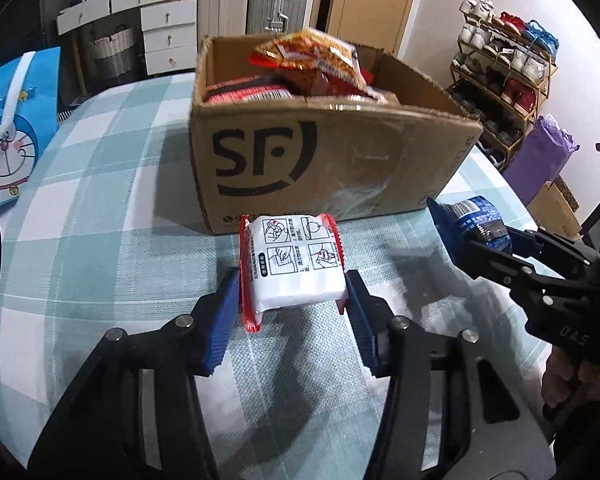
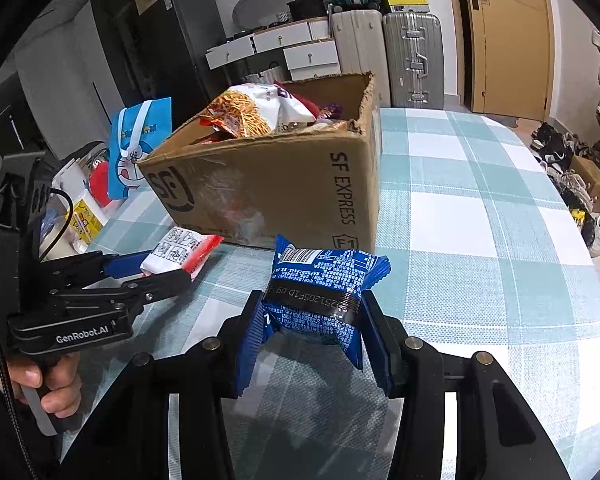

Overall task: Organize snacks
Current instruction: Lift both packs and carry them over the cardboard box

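I'm working over a table (image 1: 100,184) under a blue-and-white checked cloth, in a room with suitcases, white drawers and a shoe rack behind. A cardboard box (image 1: 300,168) marked SF sits near the middle and already looks piled high with snack bags (image 1: 312,64), so I judge the sorting well along. My left gripper (image 1: 292,296) is clamped on a white packet with red edges (image 1: 296,264), held just in front of the box's near wall. My right gripper (image 2: 312,332) grips a blue snack packet (image 2: 324,288), also held short of the box, near its corner. Those two packets seem to be what is left; whether either touches the cloth I cannot tell. The heaped bags leave little room on top, and the box's tall near wall stands between both packets and the opening. A blue cartoon gift bag (image 2: 140,148) and small clutter sit off to the left.
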